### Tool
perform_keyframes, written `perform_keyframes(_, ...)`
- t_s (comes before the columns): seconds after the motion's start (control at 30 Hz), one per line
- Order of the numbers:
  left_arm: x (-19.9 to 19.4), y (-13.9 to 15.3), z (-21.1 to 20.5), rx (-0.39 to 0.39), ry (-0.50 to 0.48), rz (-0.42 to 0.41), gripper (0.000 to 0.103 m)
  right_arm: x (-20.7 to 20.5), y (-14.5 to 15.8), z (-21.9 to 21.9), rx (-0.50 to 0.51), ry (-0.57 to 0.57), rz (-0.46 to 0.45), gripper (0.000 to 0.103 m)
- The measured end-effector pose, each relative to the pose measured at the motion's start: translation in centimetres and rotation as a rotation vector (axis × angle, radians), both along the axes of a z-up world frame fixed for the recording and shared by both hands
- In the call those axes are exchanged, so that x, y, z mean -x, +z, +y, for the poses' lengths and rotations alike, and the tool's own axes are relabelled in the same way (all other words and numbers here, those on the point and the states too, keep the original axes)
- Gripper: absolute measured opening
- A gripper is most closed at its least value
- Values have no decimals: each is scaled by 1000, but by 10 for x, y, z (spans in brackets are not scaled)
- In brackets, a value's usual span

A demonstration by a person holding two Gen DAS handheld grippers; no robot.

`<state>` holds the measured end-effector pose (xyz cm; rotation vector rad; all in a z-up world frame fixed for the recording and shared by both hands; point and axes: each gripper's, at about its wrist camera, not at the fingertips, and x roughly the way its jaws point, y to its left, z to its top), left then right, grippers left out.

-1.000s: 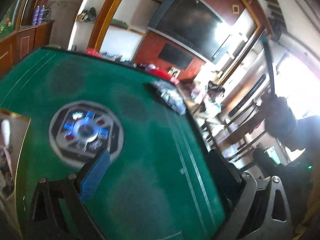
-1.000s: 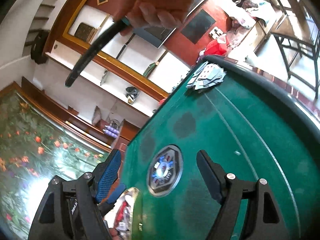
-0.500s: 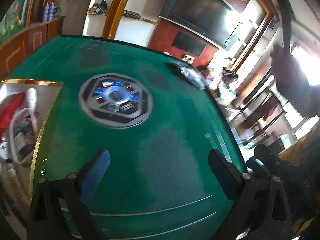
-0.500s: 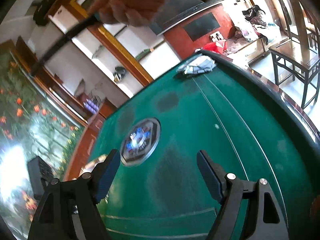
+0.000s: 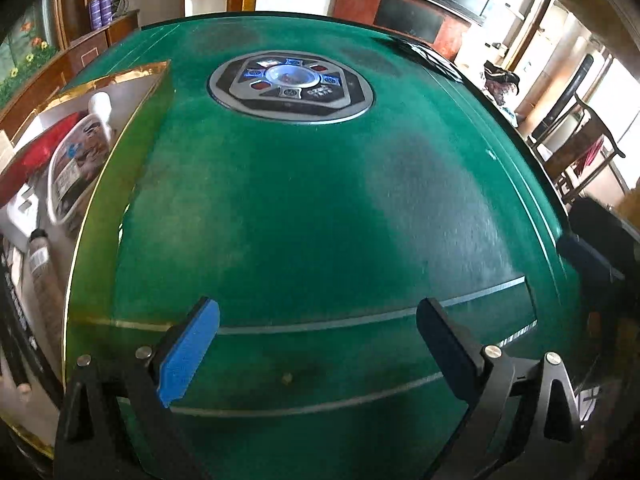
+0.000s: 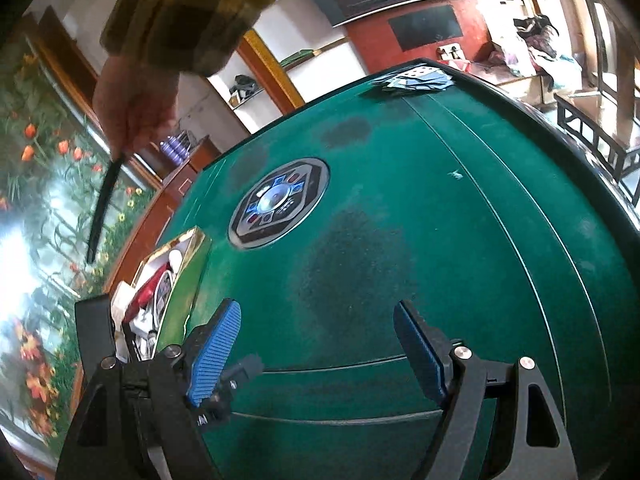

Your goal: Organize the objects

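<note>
A gold-rimmed box (image 5: 120,128) sits at the left of the green felt table (image 5: 320,208). It holds a white tub (image 5: 76,164), a red packet (image 5: 36,156), a small bottle (image 5: 40,256) and other items. The box also shows in the right wrist view (image 6: 180,280). My left gripper (image 5: 316,344) is open and empty above the table's near edge. My right gripper (image 6: 316,348) is open and empty above the same edge. A bare hand (image 6: 136,108) holds a thin black stick (image 6: 102,212) above the box.
A round control panel (image 5: 292,86) is set into the table's middle. Loose playing cards (image 6: 416,78) lie at the far edge. Dark wooden chairs (image 5: 576,148) stand at the right. A cabinet with purple bottles (image 5: 100,10) stands at the far left.
Both cameras have tilted down and levelled toward the table. The box has come into fuller view at the left. The hand with the stick has moved left, toward the box.
</note>
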<state>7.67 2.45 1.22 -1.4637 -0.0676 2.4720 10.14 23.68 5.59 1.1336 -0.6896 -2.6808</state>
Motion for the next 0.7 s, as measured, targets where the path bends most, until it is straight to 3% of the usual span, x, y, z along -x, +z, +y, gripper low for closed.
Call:
perform_keyframes(0.37, -54, 19, -37, 51, -31, 142, 99, 8, -11, -40, -28, 88, -36, 83)
perform_keyframes(0.53, -65, 29, -57, 1, -24, 171, 99, 12, -12, -69, -57, 160, -31, 83)
perform_keyframes(0.7, -81, 55, -85, -10, 8, 286, 99, 17, -12, -90, -84, 222, -32, 83)
